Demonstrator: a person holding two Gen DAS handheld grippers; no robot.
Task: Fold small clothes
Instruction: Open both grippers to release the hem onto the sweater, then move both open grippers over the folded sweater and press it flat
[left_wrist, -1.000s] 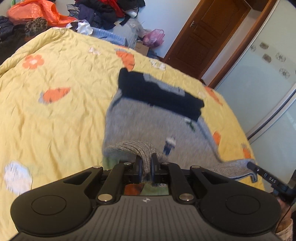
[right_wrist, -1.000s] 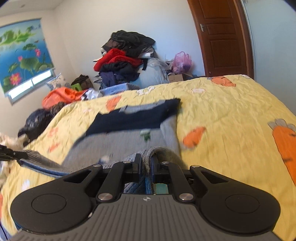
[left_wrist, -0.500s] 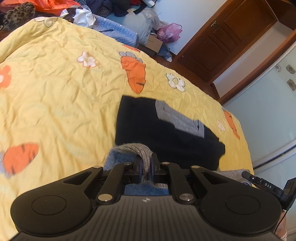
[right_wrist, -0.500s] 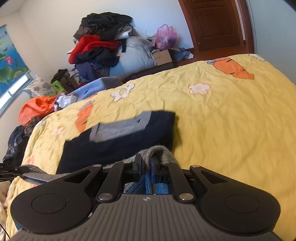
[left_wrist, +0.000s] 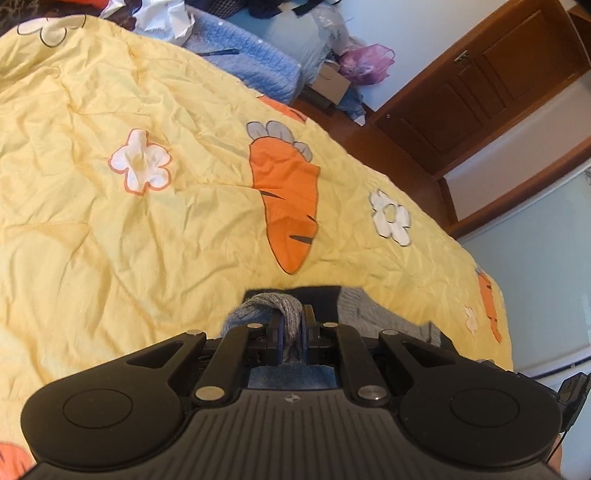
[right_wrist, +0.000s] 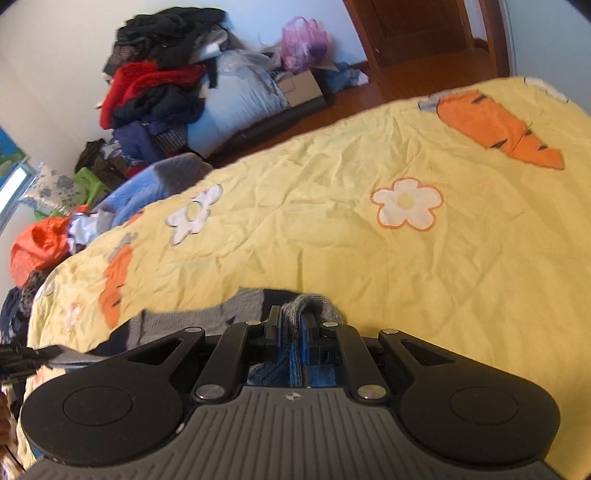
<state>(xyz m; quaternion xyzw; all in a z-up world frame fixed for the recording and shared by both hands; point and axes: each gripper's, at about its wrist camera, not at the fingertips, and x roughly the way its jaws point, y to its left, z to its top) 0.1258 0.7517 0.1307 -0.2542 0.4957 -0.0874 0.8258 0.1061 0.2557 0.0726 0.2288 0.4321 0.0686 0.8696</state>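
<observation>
On the carrot-print yellow quilt (left_wrist: 147, 240), the grey-and-navy knit sweater (right_wrist: 192, 317) lies folded over at the near edge, its grey hem pinched in both the left gripper (left_wrist: 291, 325) and the right gripper (right_wrist: 291, 325). Releasing unevenly would likely skew the fold; the ribbed knit might snag. No writing is readable.

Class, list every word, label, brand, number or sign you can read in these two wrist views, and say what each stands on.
None can be read.
The small white emblem on each ribbed grey tool body is a symbol, not lettering.
The yellow quilt with carrots and flowers carries pictures only.
</observation>
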